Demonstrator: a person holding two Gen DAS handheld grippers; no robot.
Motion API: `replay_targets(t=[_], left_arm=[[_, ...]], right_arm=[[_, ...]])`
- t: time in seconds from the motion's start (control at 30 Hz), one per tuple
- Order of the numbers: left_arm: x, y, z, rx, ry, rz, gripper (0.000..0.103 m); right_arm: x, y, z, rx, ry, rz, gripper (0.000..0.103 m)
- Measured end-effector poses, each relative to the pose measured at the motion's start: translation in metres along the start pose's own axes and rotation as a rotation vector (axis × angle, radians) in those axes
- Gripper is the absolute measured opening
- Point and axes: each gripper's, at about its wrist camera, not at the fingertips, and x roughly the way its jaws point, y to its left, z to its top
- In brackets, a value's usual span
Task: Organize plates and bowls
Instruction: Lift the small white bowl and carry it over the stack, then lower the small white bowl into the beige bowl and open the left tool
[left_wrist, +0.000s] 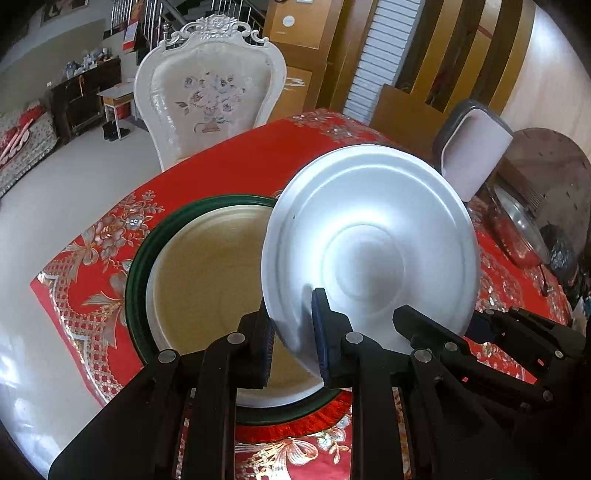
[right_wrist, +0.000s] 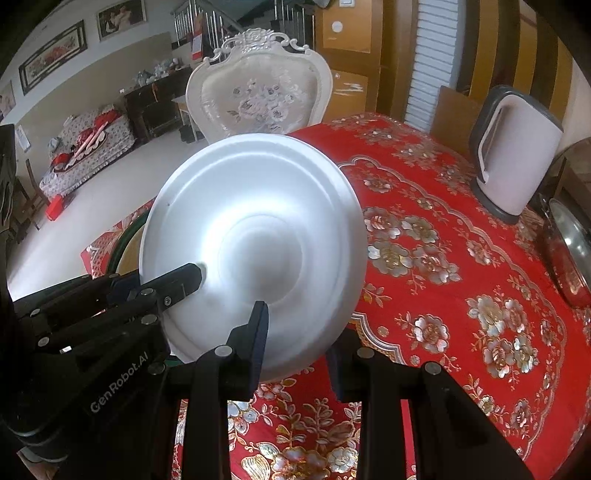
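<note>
White plate (left_wrist: 369, 236), green-rimmed plate (left_wrist: 173, 273): two.

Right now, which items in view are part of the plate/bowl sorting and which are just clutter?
Job:
- white plate, tilted, gripped at its rim by both claws: left claw, right claw
- green-rimmed plate on the table, partly under the white one

Clutter:
- kettle
- steel lid at the table's right edge
- chair
- red tablecloth
</note>
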Motion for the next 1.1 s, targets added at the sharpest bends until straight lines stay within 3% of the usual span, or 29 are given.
replay_targets(t=[0.73,1.1], left_arm=[[0.02,0.032,0.014,-0.073,0.104,0.03,0.019],[0.005,0.042,0.017,-0.082,0.067,0.045,0.019]], right_arm=[[0.031,0.018,0.018,-0.026,0.071,0.068,0.031],[0.035,0.031,0.022,-0.07,0.087,0.067,0.04]])
